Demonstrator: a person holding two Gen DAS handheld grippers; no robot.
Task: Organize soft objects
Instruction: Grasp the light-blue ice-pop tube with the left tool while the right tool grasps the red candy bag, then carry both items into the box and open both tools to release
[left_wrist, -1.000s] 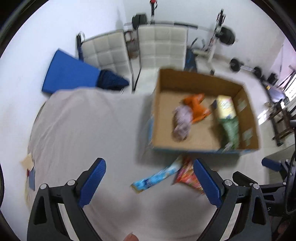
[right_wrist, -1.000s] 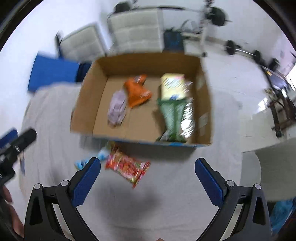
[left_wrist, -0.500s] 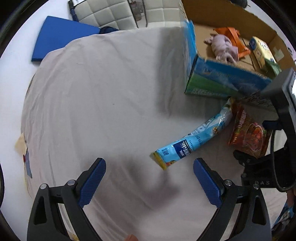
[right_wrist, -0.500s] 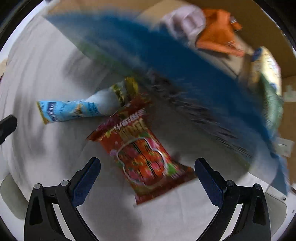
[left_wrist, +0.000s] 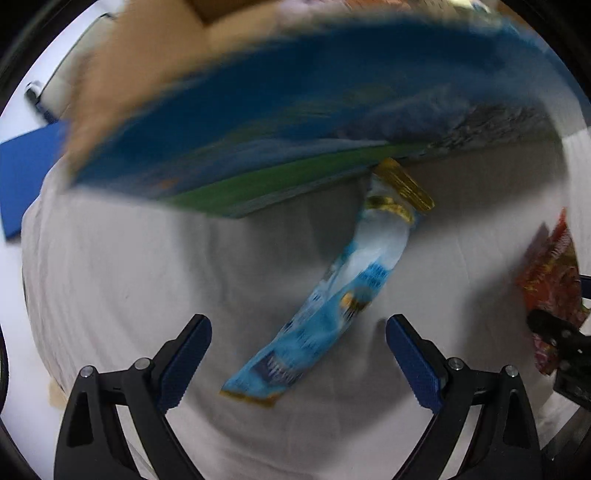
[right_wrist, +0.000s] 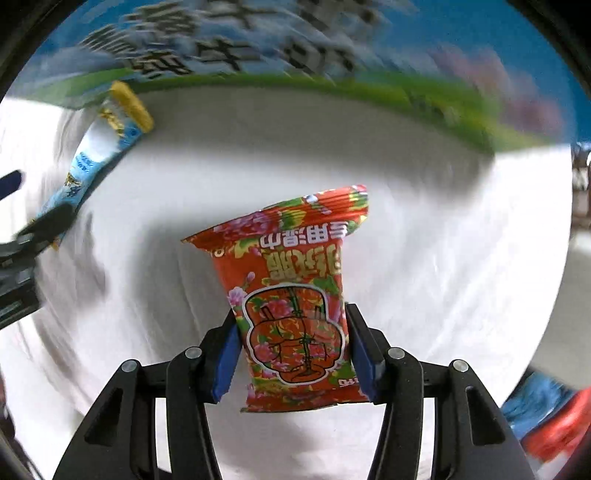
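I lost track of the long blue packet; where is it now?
The long blue packet lies on the grey sheet between the open left tool's fingers, its gold end touching the box; the right wrist view shows it far left.

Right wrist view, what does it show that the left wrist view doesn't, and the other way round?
Only the right wrist view shows the right tongs shut on the red packet, with its printed front readable. Only the left wrist view shows the left tongs open around the near end of the blue packet, plus the box's brown cardboard edge. Both show the blue packet, the red packet, the box's blue side and the grey cloth.
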